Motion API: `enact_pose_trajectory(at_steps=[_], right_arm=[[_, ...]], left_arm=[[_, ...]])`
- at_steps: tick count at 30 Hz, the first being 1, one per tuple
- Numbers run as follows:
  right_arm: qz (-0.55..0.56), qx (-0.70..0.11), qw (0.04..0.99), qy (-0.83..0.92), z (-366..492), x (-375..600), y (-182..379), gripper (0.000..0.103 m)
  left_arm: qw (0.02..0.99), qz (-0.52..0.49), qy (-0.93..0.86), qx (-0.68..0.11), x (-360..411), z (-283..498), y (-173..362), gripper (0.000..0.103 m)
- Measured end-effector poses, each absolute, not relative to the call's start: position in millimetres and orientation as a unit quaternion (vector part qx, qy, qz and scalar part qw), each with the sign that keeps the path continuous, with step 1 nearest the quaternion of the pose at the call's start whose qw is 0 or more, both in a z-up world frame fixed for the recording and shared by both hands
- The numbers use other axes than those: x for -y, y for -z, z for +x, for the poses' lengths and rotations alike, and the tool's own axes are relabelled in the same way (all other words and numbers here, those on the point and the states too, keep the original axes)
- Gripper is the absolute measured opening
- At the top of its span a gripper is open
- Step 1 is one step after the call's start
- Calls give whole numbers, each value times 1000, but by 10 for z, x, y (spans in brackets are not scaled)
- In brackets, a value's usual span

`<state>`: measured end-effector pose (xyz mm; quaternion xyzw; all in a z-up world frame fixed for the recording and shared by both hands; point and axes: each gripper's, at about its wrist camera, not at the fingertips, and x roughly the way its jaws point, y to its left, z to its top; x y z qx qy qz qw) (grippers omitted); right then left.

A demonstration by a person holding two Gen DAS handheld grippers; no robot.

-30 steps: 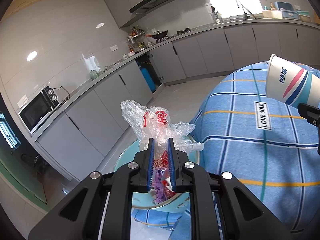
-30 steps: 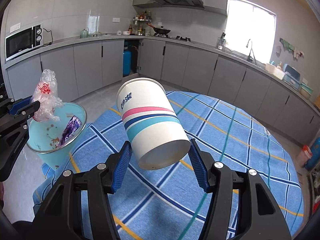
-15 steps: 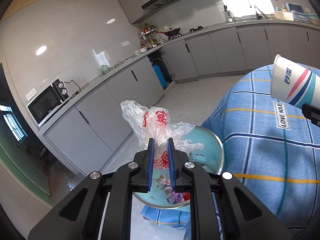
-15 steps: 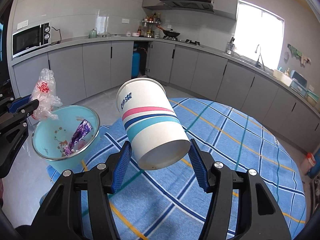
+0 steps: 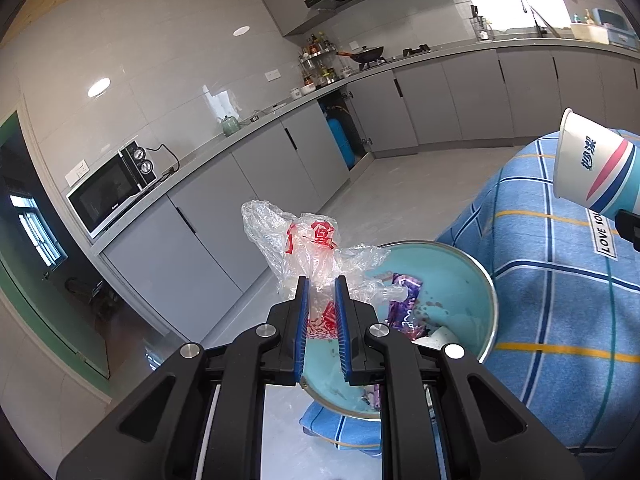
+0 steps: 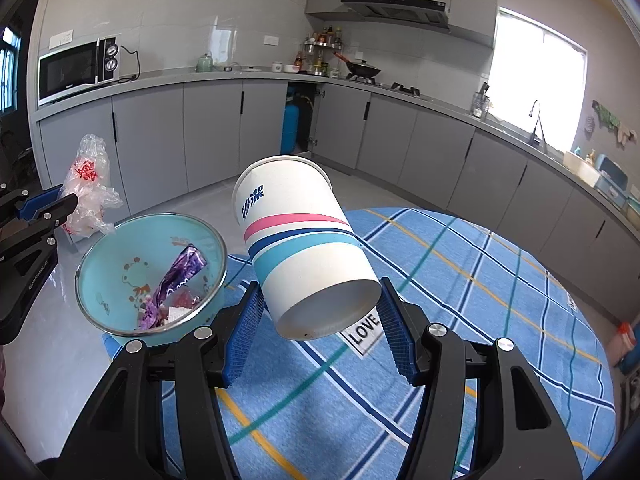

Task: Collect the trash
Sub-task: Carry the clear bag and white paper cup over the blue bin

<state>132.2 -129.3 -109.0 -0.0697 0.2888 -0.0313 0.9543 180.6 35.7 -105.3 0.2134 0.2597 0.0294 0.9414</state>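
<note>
Left gripper (image 5: pixel 321 280): fingers nearly pressed together, pinching a crumpled clear bag (image 5: pixel 308 248) with red print. Bag sticks up past the fingertips, held in the air at the rim of the teal bowl (image 5: pixel 472 276), on its floor side; in the right wrist view the bag (image 6: pixel 88 188) hangs just outside the bowl's (image 6: pixel 100 256) rim.

Right gripper (image 6: pixel 320 304): fingers spread wide around a paper cup (image 6: pixel 300 248), pads against its lower sides. Cup is tilted, mouth away from the camera, base toward it. White with pink, navy and teal bands. It's held above the table (image 6: pixel 480 320), near the bowl.

Bowl sits at the table's edge on the blue plaid cloth. Inside: a purple wrapper (image 6: pixel 180 280) leaning on the wall, plus small scraps at the bottom.

Beyond: grey cabinets, a microwave (image 6: pixel 76 68) on the counter.
</note>
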Motion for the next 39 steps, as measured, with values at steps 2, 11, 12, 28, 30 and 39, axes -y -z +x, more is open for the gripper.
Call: enact_pose_trajectory(at_steps=[2,11,12,28,30,39], right_arm=[[-72,-289,954,28,1351,1252,1090,58],[-79,-290,954,10,1485,1061,1075,58],[-81,-291,953,8,1503,1034,1078,58],[-97,-301,948,-18,1744,788,1172,58],[-99,-304,947,-20,1779,764,1189,58],[-107,-311,944,-30,1881,700,1254,58]], left_arm=[[941,212,-34,-261,-388,1836,1060,13],[939,210,-46,-268,-515,1924,1093,13],[939,210,-46,-269,-524,1929,1095,13],[936,210,-48,-279,-646,2044,1130,14],[935,209,-48,-281,-647,2060,1146,14],[933,207,-50,-288,-686,2134,1175,14]])
